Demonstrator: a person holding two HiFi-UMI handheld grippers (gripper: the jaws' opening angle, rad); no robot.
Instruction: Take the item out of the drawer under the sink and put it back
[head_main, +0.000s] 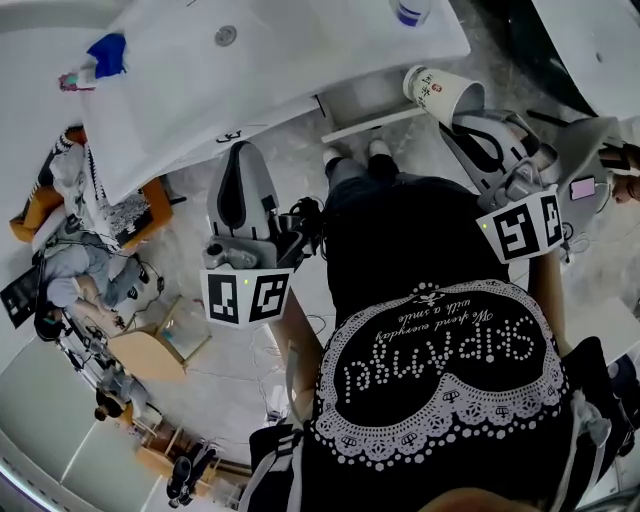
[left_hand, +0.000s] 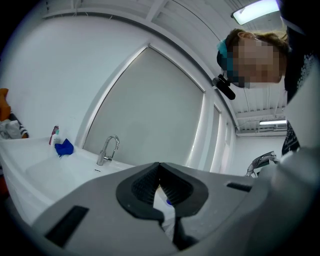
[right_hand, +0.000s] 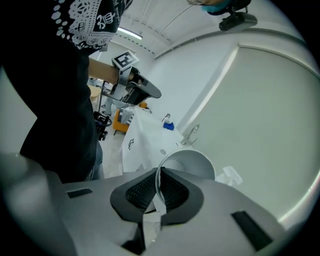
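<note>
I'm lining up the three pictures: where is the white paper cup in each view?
Head view: white paper cup, upper right.
Left gripper view: cannot be made out.
Right gripper view: centre, rim pinched by the right gripper.
Shared landmark: blue cloth on the white sink top, in all three.

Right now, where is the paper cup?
Head view, upper right: the paper cup is pinched by its rim in the right gripper, off the right corner of the sink counter.

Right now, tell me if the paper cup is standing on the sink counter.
No, the right gripper holds the paper cup by its rim, tilted, clear of the sink counter.
</note>
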